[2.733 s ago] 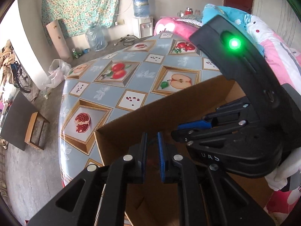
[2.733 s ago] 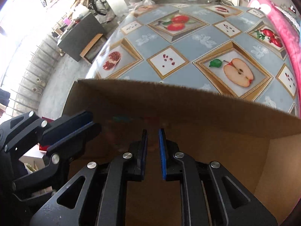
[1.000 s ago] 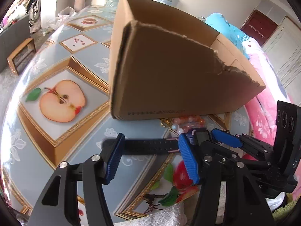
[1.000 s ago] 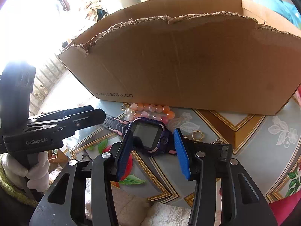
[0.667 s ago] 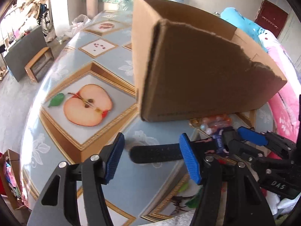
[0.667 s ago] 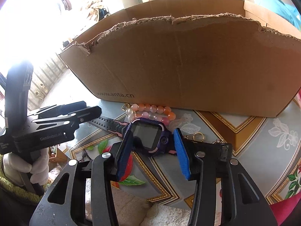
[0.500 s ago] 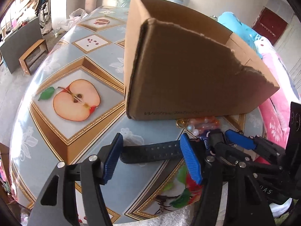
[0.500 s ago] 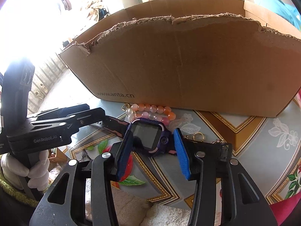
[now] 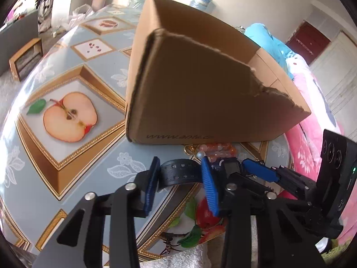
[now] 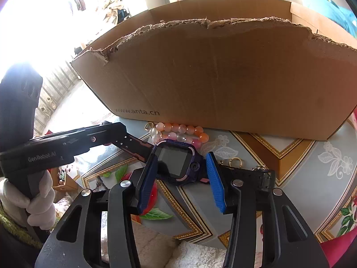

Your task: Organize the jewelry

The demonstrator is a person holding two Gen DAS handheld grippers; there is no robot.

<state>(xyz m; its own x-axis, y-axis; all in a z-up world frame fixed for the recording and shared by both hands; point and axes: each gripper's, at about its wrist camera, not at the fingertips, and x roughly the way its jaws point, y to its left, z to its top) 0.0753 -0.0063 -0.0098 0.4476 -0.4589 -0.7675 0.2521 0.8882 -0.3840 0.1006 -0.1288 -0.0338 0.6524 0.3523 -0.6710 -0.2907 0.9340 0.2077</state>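
Note:
A purple smartwatch (image 10: pixel 176 160) lies on the table in front of the cardboard box (image 10: pixel 223 78). My right gripper (image 10: pixel 181 154) is shut on its body, a blue pad against each side. The black strap (image 9: pixel 180 174) runs left into my left gripper (image 9: pixel 180 163), whose jaws are closing. Its pads press on the strap's end, and the strap bows up between them. From the right wrist view the left gripper (image 10: pixel 120 134) shows side-on with the strap (image 10: pixel 136 145) coming out of it. A pink and orange bead bracelet (image 10: pixel 178 131) lies against the box's foot, just behind the watch.
The fruit-print tablecloth (image 9: pixel 67 156) runs left and back around the box (image 9: pixel 200 89). A gold ring (image 10: pixel 234 162) and a thin chain (image 10: pixel 258 167) lie right of the watch. A white-gloved hand (image 10: pixel 40 201) holds the left gripper. Pink bedding (image 9: pixel 312 111) borders the table's right side.
My left gripper's jaws have narrowed from wide apart onto the watch strap, which now bows between the pads. The right gripper and the watch have stayed put.

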